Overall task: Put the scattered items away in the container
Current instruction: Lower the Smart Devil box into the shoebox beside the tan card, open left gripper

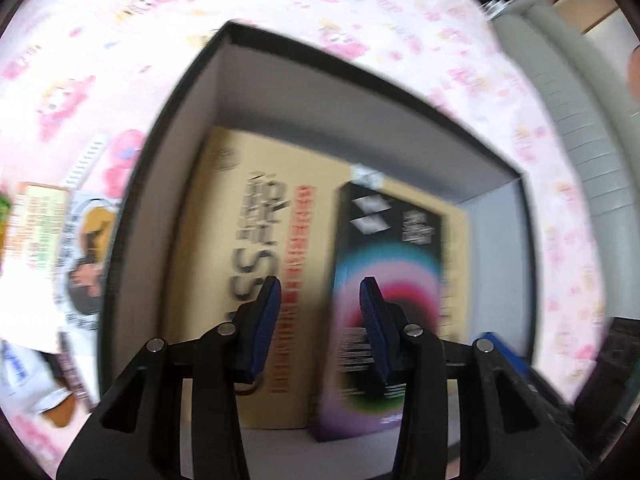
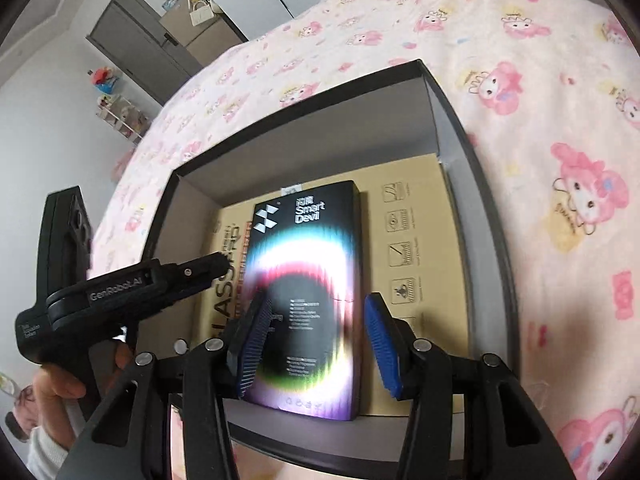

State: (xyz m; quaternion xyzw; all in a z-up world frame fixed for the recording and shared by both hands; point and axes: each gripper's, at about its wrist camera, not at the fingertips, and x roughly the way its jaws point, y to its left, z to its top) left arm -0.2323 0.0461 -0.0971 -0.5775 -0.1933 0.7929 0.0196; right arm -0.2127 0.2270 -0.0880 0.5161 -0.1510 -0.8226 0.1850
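A dark open-topped container (image 1: 224,92) (image 2: 452,132) sits on a pink cartoon-print bedsheet. Inside lies a flat tan cardboard box (image 1: 224,248) (image 2: 432,248), and on it a black box with a rainbow ring (image 1: 384,264) (image 2: 316,280). My left gripper (image 1: 320,320) is open and empty above the container; it also shows at the left of the right wrist view (image 2: 216,264). My right gripper (image 2: 316,344) is open and empty above the black box, its fingers either side of it and apart from it.
Several loose printed packets and cards (image 1: 84,248) lie on the sheet left of the container. A grey padded edge (image 1: 580,120) runs along the right. A grey cabinet (image 2: 136,40) and a toy shelf (image 2: 120,116) stand against the far wall.
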